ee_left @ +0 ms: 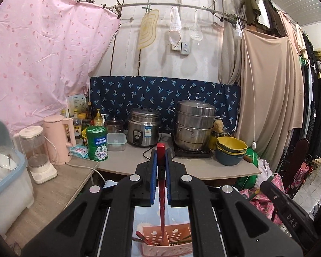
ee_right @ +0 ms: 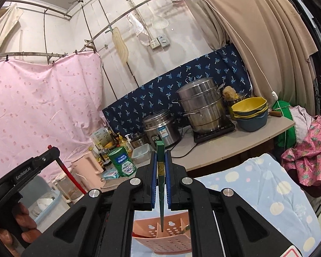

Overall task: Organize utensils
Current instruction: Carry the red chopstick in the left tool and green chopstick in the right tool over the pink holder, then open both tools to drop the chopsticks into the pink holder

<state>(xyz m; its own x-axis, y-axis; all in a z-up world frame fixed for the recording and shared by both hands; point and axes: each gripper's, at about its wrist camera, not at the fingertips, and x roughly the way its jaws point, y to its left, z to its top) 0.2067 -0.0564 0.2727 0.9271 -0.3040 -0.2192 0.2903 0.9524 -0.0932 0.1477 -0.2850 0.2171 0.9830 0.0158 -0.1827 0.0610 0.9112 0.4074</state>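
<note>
- Left gripper [ee_left: 161, 160]: clamped on a red chopstick [ee_left: 161, 194], held upright, its tip down in the pink basket [ee_left: 167, 250] at 6 o'clock.
- Right gripper [ee_right: 161, 162]: clamped on a green chopstick [ee_right: 161, 184], its tip at the basket's divider.
- Basket contents: more red and green sticks lie at 7 and 5 o'clock.
- Progress: judged partial; neither held stick is released, and sorting remains.
</note>
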